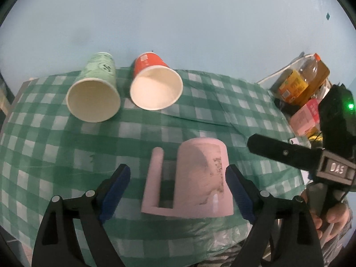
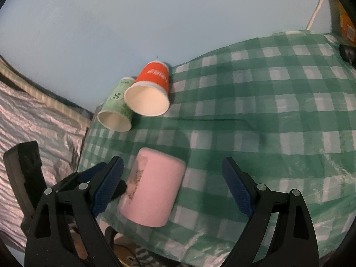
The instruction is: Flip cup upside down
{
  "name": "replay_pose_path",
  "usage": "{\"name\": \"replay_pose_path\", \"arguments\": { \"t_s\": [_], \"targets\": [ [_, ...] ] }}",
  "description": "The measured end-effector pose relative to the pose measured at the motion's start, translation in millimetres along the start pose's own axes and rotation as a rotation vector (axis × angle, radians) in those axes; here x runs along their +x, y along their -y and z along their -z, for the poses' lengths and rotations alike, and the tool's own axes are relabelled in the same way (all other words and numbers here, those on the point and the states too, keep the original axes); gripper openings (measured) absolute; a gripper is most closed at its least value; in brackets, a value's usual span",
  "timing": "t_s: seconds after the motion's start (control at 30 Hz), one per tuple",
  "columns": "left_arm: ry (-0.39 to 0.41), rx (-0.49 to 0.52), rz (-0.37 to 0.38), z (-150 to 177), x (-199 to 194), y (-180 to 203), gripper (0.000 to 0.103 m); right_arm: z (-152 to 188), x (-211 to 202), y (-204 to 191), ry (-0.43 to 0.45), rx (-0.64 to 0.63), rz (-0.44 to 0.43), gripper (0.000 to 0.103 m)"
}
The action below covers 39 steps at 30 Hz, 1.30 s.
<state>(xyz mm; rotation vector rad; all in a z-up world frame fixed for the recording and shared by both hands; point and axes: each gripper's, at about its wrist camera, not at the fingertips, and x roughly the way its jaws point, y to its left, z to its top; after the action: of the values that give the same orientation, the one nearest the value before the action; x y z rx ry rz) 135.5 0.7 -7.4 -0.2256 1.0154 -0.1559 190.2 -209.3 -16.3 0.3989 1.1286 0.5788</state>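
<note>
Left tongs (image 1: 178,193) released, blue pads spread wide, hovering low over the worktop (image 1: 55,151) in its green checked cloth. Pink mug (image 1: 198,178) sits between the pads, upside down, rim on the cloth, flat base up, handle toward the left pad. The right pad is close beside the mug wall; contact cannot be judged. The left pad stands clear of the handle.

Right tongs (image 2: 172,187) also released, jaws wide apart. The same mug (image 2: 153,187) lies just inside their left pad, with bare cloth ahead of the right pad.

Well beyond the mug, near the blue wall: green paper cup (image 1: 95,91) and red paper cup (image 1: 155,84), both on their sides, mouths facing the tongs, side by side.

Off to the right of the left tongs, past the cloth edge: a plastic bottle (image 1: 304,75) of amber liquid.
</note>
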Motion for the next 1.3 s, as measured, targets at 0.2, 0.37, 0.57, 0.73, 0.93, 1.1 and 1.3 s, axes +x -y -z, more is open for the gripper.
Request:
{"name": "replay_pose_path", "arguments": {
  "t_s": [0.2,0.37,0.57,0.73,0.93,1.1,1.3],
  "targets": [
    [0.018,-0.042,-0.013,2.6,-4.5,-23.8,0.089,1.9,18.5,-13.3,-0.066,-0.004,-0.013,0.09],
    [0.02,-0.094,-0.028,5.2,-1.9,-46.9,0.089,6.6,31.6,-21.8,-0.107,-0.018,-0.001,0.09],
    [0.011,-0.137,-0.038,6.7,7.3,-64.8,0.089,8.2,49.1,-25.3,-0.147,-0.011,0.02,0.09],
    [0.007,-0.168,-0.01,6.4,12.6,-73.3,0.089,7.2,64.8,-24.9,-0.183,0.01,0.046,0.09],
    [0.013,-0.176,0.005,6.9,15.9,-76.9,0.089,4.0,80.0,-23.9,-0.233,0.03,0.057,0.09],
    [0.018,-0.181,0.009,8.9,18.2,-80.0,0.089,2.7,87.3,-21.8,-0.255,0.046,0.059,0.089],
    [0.018,-0.193,0.011,12.1,19.1,-87.1,0.092,1.9,90.8,-15.4,-0.263,0.068,0.022,0.077]
  ]
}}
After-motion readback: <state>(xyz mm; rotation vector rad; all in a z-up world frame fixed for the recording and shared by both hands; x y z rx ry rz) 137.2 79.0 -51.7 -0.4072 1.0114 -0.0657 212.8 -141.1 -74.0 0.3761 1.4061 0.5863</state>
